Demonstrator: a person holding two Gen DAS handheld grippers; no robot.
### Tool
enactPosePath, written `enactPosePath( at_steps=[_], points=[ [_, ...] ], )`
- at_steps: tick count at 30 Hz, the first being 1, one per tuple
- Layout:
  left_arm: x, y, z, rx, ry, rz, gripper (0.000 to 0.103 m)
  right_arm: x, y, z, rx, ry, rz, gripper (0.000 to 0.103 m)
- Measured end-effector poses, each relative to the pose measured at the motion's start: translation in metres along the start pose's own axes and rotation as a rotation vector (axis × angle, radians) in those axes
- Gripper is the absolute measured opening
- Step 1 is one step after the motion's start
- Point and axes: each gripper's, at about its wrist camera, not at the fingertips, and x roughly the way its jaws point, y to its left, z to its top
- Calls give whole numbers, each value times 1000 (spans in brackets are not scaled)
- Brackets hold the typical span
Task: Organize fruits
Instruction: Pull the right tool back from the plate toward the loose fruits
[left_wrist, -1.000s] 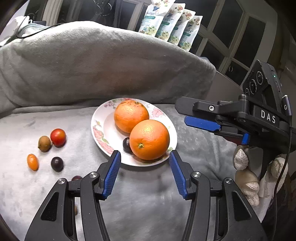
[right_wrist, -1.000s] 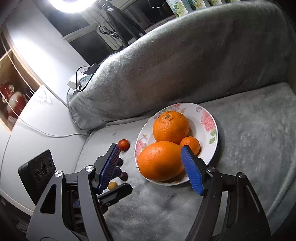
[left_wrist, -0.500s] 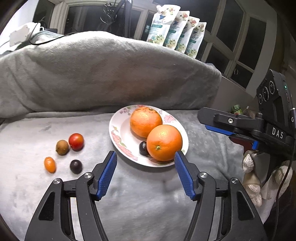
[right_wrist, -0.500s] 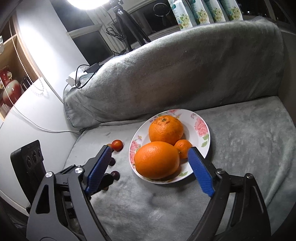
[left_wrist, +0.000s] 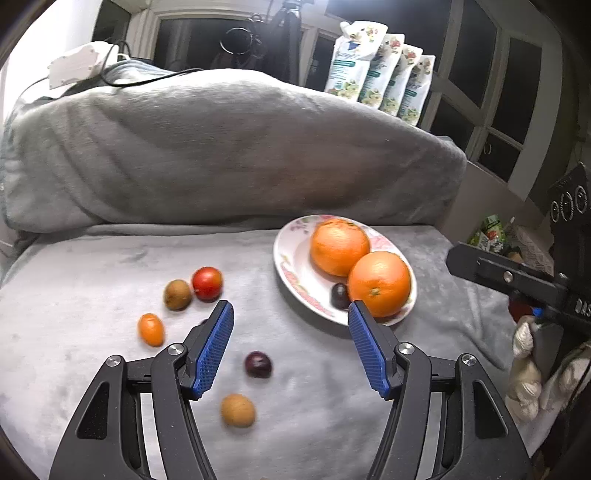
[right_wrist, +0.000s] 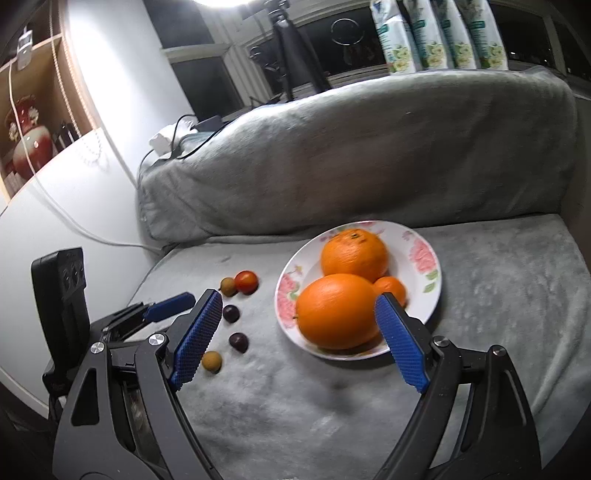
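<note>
1. Blue ribbed pads line both tongs; the left tongs (left_wrist: 291, 347) hang wide apart and hold nothing, and the right tongs (right_wrist: 295, 336) are also wide and hold nothing.
2. Just ahead of the left tongs lies a dark plum (left_wrist: 258, 364), and nearer to the camera a tan round fruit (left_wrist: 238, 410), both on the soft grey blanket (left_wrist: 110, 266).
3. Farther left rest a small oval orange fruit (left_wrist: 150, 329), a brown fruit (left_wrist: 177, 294) and a glossy red one (left_wrist: 207, 283).
4. The flowered ceramic plate (left_wrist: 291, 266) already carries two big dimpled oranges (left_wrist: 379, 284) and a dark fruit.
5. I judge the step to be gathering the loose fruits; next, lower over the plum and close gently, because it can roll.
</note>
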Motion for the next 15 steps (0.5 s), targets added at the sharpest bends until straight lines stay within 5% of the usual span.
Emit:
enactPosePath(
  at_steps=[15],
  points=[
    [-17, 73, -4, -78, -10, 111, 64, 24, 48, -23, -160, 97, 30, 87]
  ],
)
